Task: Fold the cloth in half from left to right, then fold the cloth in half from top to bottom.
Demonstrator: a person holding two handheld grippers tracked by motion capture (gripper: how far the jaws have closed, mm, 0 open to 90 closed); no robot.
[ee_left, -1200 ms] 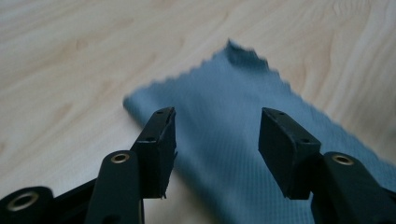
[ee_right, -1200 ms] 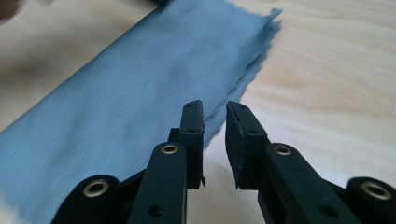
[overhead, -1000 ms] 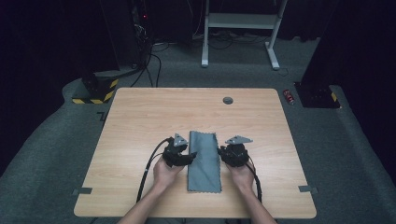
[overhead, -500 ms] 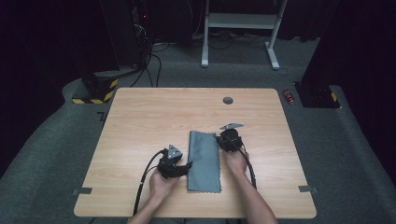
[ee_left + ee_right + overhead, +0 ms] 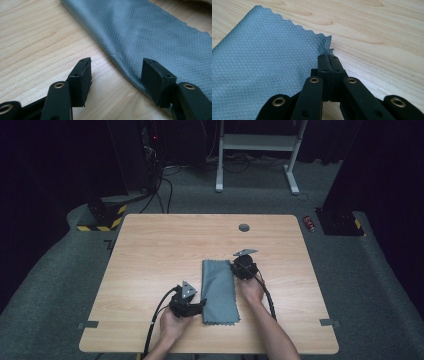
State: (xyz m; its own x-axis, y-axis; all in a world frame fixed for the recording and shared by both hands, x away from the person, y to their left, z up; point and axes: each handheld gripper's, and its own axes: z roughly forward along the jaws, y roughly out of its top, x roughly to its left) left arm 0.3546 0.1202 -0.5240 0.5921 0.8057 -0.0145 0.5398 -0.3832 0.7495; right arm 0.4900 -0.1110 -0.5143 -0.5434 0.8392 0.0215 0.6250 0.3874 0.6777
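from above, the grey cloth point(image 5: 219, 291) is lying folded in a long strip near the middle of the wooden table point(image 5: 150, 255). i am holding my left gripper point(image 5: 196, 304) at its near left edge and my right gripper point(image 5: 238, 267) at its far right corner.

along my left gripper point(image 5: 116, 71), the jaws are standing apart and have just been opening wider; one pad is resting over the cloth's point(image 5: 160, 37) folded edge, the other over bare wood, nothing pinched.

along my right gripper point(image 5: 329, 60), the jaws are pressed together, having just been closing on the cloth's point(image 5: 262, 62) scalloped corner. the bite looks thin, so i am risking the corner slipping free if i pull, or catching only one layer.
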